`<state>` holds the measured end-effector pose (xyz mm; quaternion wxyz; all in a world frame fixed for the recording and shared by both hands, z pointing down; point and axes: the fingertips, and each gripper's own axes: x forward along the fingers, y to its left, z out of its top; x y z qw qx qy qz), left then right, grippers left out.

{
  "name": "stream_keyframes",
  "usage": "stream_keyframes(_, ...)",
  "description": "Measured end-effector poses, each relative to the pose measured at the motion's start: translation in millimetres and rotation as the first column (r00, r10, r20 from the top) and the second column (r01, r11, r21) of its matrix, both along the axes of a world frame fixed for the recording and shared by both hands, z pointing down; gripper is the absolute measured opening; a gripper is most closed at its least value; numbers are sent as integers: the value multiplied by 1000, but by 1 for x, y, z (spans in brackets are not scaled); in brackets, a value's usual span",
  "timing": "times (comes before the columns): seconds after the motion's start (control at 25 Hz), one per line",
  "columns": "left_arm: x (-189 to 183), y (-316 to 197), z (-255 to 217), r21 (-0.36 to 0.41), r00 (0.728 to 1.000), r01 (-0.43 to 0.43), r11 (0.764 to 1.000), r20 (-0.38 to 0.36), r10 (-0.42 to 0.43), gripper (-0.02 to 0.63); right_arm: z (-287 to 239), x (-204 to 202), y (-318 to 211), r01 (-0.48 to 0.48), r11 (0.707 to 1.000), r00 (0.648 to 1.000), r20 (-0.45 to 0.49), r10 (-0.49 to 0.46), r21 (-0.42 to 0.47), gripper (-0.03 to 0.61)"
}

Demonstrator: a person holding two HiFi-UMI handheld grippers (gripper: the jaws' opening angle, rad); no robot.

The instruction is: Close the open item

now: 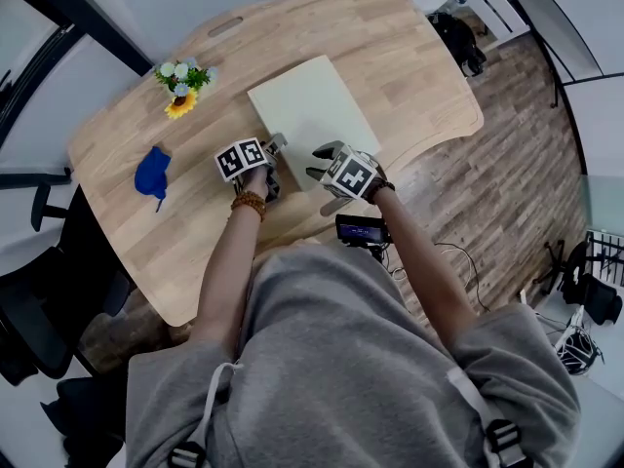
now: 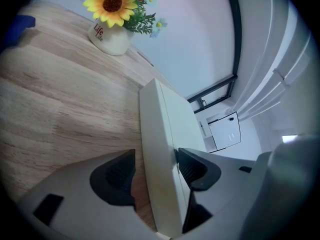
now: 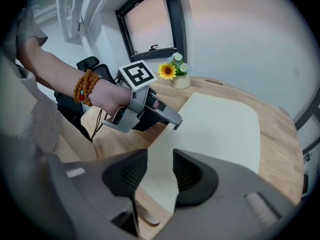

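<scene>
A flat cream-coloured laptop-like case (image 1: 307, 110) lies on the wooden table (image 1: 409, 57), and its two layers look closed together. My left gripper (image 1: 276, 144) is at its near left corner. In the left gripper view the case's edge (image 2: 157, 114) stands between the jaws of my left gripper (image 2: 155, 166). One pad touches it, and a thin strip of wood shows beside the other. My right gripper (image 1: 317, 162) hovers just over the near edge of the case (image 3: 225, 119). The right gripper (image 3: 160, 169) is open with nothing between its pads. It faces the left gripper (image 3: 172, 121).
A small pot of flowers with a sunflower (image 1: 182, 86) stands at the far left of the table. A blue object (image 1: 153, 174) lies left of my grippers. A black device (image 1: 361, 227) sits at the table's near edge. An office chair (image 1: 29, 310) is at the left.
</scene>
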<state>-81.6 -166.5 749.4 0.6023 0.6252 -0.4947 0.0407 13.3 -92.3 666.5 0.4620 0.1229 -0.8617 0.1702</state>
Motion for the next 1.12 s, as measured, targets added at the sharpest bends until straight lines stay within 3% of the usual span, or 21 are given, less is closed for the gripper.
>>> stream_keyframes(0.28, 0, 0, 4, -33, 999, 28, 999, -45, -29, 273, -3, -3, -2, -7, 1000, 1000, 9, 7, 0, 169)
stream_keyframes(0.48, -2, 1, -3, -8, 1000, 5, 1000, -13, -5, 273, -4, -3, 0, -5, 1000, 1000, 8, 5, 4, 169)
stream_keyframes(1.12, -6, 2, 5, -45, 997, 30, 999, -68, -33, 284, -5, 4, 0, -14, 1000, 1000, 8, 14, 14, 167)
